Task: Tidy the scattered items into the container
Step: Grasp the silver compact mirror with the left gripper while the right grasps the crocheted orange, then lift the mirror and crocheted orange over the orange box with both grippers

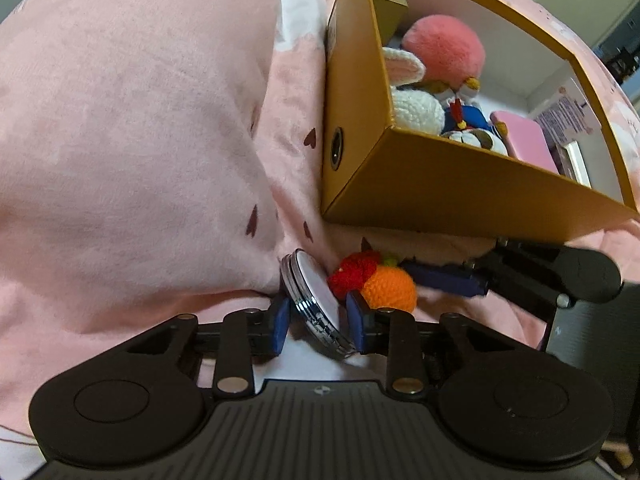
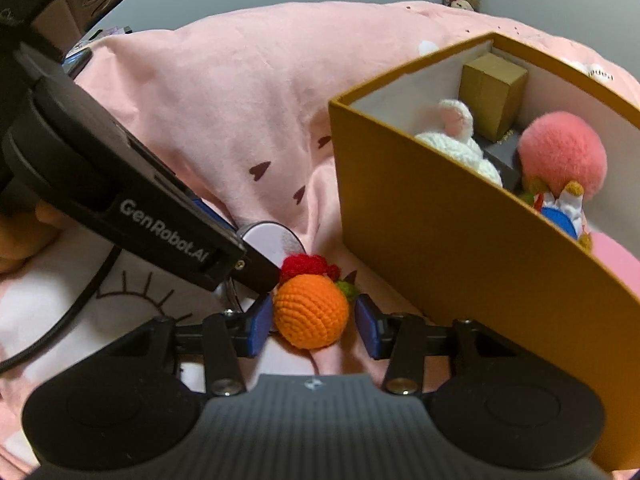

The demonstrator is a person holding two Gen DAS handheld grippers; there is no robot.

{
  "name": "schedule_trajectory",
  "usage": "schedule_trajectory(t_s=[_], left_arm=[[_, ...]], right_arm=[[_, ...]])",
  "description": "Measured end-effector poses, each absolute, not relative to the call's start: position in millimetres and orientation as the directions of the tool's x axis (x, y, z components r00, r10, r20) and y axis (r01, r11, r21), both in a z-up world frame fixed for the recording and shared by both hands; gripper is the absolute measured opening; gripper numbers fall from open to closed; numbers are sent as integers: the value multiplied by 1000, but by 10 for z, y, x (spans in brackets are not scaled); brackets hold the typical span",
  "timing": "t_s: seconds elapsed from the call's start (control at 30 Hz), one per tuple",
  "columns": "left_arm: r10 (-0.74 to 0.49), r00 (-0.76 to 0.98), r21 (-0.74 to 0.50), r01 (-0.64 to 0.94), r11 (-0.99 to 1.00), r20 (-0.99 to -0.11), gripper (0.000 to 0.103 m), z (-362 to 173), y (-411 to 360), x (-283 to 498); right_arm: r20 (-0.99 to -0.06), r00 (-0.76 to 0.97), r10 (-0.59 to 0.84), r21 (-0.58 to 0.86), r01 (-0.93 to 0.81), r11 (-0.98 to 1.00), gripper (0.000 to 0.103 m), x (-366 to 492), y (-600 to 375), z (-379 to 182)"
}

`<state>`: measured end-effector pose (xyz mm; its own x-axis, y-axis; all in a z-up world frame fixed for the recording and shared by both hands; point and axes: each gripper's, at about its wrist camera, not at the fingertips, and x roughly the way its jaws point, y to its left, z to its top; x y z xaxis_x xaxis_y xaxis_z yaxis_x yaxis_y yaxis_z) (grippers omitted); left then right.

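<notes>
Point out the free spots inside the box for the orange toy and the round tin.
Inside the box, bare floor shows by the white wall right of the pink fluffy ball and in the corner behind the white knit toy, beside the gold carton. Middle and near end are crowded.

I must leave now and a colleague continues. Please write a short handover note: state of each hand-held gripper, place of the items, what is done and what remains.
Left hand-held gripper: jaws around the round compact mirror, which stands on edge on the pink bedding; firm contact not certain.
Right hand-held gripper: open, jaws either side of the orange crochet fruit, gap visible on its right side.
Done: plush toys and small boxes already lie in the orange box.
Left: grip both, lift, place them in the box.
</notes>
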<state>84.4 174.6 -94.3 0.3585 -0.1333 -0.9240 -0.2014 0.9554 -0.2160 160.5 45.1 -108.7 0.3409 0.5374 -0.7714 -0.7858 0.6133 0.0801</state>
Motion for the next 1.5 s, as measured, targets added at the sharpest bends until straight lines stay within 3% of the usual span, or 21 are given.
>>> schedule_trajectory(t_s=[0.8,1.2,1.5], left_arm=[[-28,366,-118,-226,967,-930,33,-1081,1592,858],[-42,416,-131,-189,973,-908,16,-890,1627,779],[-67,489,-139,-113,984,-870,16,-603,1513,688]], right_arm=[[-774,363,519,110,-730,674,43,1663,332,-1163],[-735,428,525,109,-690,716,43,1527,84,-860],[-686,530,498,87,-619,780,43,1403,-402,-550]])
